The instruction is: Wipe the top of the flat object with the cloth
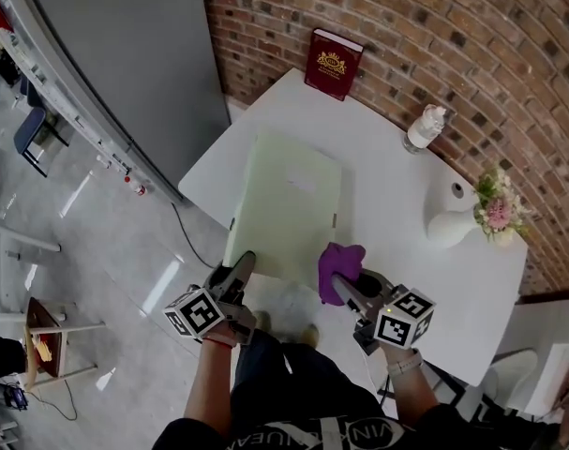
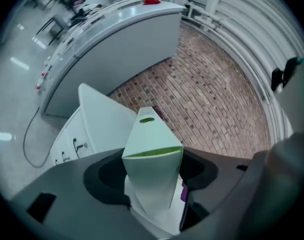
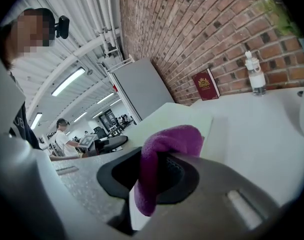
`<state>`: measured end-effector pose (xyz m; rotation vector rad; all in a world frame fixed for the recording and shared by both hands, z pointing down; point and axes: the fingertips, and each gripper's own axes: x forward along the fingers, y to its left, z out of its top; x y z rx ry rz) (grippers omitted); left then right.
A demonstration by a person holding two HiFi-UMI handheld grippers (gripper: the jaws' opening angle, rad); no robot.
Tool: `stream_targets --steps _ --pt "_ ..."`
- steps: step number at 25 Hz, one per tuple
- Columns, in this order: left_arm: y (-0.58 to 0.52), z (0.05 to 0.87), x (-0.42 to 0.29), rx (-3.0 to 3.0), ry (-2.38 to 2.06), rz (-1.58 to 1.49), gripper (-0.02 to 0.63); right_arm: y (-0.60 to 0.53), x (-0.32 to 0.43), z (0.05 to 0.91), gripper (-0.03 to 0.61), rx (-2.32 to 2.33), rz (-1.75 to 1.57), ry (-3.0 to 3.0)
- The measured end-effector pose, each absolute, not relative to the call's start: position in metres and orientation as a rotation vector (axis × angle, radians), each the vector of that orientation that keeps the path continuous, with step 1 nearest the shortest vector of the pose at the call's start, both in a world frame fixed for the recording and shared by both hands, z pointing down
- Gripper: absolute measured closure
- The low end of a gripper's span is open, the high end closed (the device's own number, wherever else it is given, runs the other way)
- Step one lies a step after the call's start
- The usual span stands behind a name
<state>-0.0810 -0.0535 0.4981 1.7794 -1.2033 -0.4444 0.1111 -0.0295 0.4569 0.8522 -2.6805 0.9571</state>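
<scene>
A pale green flat folder (image 1: 284, 209) lies on the white table (image 1: 411, 261), its long side running away from me. My left gripper (image 1: 241, 264) is at the folder's near left corner. In the left gripper view that corner (image 2: 152, 149) sits between the jaws with dark gaps on both sides, so the left gripper (image 2: 152, 166) is open. My right gripper (image 1: 348, 285) is at the folder's near right corner, shut on a purple cloth (image 1: 338, 264). In the right gripper view the cloth (image 3: 164, 149) hangs folded over the right gripper (image 3: 157, 171).
A red book (image 1: 333, 63) leans on the brick wall at the table's far side. A spray bottle (image 1: 425, 127) and a white vase (image 1: 451, 226) of flowers stand at the right. A grey cabinet (image 1: 125, 64) rises left of the table. A seated person (image 3: 64, 139) is far off.
</scene>
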Motion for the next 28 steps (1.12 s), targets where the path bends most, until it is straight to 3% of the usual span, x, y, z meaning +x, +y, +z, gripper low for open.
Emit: stream_targets --steps 8,16,23,28 --pt "-0.088 0.418 -0.073 2.274 -1.264 0.041 0.324 -0.061 0.086 0.397 0.511 0.867 0.863 -2.854" --pt "-0.096 0.406 -0.024 2.656 -1.189 0.547 0.327 -0.089 0.032 0.305 0.511 0.730 0.662 -3.055" --pt "-0.092 0.406 -0.007 2.756 -1.123 0.639 0.327 -0.080 -0.027 0.318 0.511 0.612 0.612 -2.955" --pt "-0.086 0.407 -0.009 2.793 -1.095 0.670 0.327 -0.088 -0.026 0.345 0.511 0.642 0.343 -2.725"
